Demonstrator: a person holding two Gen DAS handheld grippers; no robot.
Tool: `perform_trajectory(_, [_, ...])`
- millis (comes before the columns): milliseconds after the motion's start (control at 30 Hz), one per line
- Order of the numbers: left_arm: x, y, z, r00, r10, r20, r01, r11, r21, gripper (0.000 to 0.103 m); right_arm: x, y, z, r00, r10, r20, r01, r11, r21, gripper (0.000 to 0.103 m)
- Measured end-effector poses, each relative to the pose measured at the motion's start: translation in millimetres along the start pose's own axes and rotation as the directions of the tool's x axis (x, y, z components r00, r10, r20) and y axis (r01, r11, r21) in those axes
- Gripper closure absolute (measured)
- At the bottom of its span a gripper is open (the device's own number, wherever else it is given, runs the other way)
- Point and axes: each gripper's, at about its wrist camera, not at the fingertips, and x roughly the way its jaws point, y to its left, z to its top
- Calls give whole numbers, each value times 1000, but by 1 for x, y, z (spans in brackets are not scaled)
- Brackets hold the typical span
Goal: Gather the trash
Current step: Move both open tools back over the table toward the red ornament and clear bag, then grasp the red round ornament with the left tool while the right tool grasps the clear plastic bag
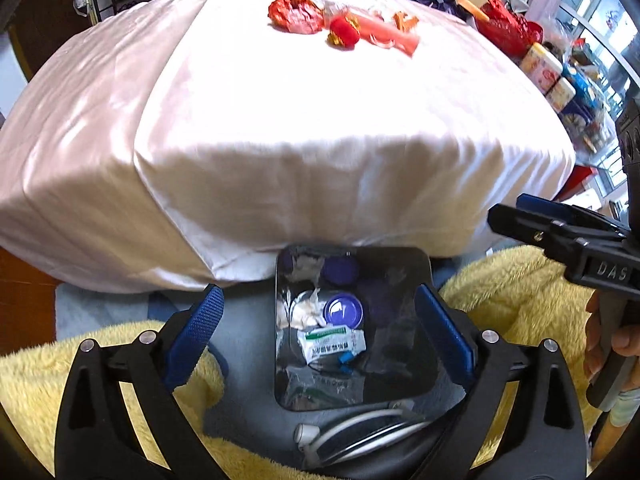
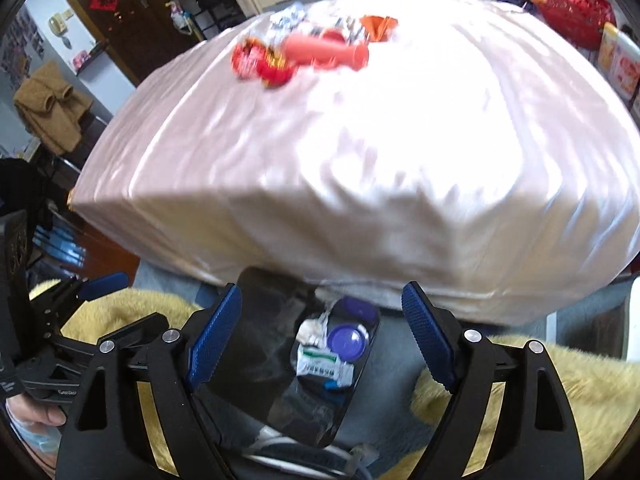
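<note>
A dark bin [image 1: 424, 360] [image 2: 240, 360] stands on the floor below the table edge. In it lie a white-and-green packet [image 1: 332, 342] [image 2: 322, 364], a blue lid [image 1: 343, 309] [image 2: 347, 340] and crumpled paper. My left gripper [image 1: 320, 324] hangs open above the bin with nothing between its fingers. My right gripper [image 2: 320, 330] is open too, empty, over the same bin; it also shows at the right of the left wrist view [image 1: 520, 212]. Red wrappers [image 1: 296, 14] [image 2: 260, 60], a pink tube [image 1: 384, 32] [image 2: 324, 50] and foil scraps lie at the table's far side.
A glossy pale cloth covers the table [image 1: 320, 120] [image 2: 360, 160]. Yellow fleece [image 1: 520, 300] [image 2: 560, 400] flanks the bin. A white cable [image 1: 360, 428] lies below the bin. Boxes and a red bag [image 1: 508, 28] crowd the right side. A hand [image 1: 612, 348] holds the right gripper's handle.
</note>
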Motion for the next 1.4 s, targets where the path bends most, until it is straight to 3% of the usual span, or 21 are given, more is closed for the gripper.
perform_trajectory(367, [-6, -1, 76, 997, 6, 72, -6, 1000, 10, 12, -16, -33, 84, 991, -75, 114, 73, 997, 23, 17])
perform_trajectory(767, [14, -19, 162, 993, 11, 117, -17, 998, 59, 12, 0, -55, 158, 981, -128, 146, 126, 992, 22, 17])
perform_trajectory(867, [23, -20, 175, 994, 1, 109, -8, 998, 63, 12, 13, -60, 171, 983, -130, 133, 127, 991, 28, 20])
perform_trajectory(967, [33, -19, 186, 995, -16, 102, 11, 998, 55, 13, 24, -66, 178, 985, -129, 118, 125, 991, 40, 31])
perform_trajectory(1067, [43, -18, 195, 995, -25, 92, 21, 999, 44, 22, 33, -70, 182, 985, -130, 111, 126, 991, 43, 36])
perform_trajectory(1133, [50, -18, 199, 996, -30, 84, 27, 999, 40, 35, 38, -73, 184, 986, -131, 101, 127, 991, 48, 38])
perform_trajectory(1400, [71, -22, 210, 997, -26, 68, 22, 998, 54, 56, 56, -85, 186, 991, -113, 66, 108, 991, 76, 45])
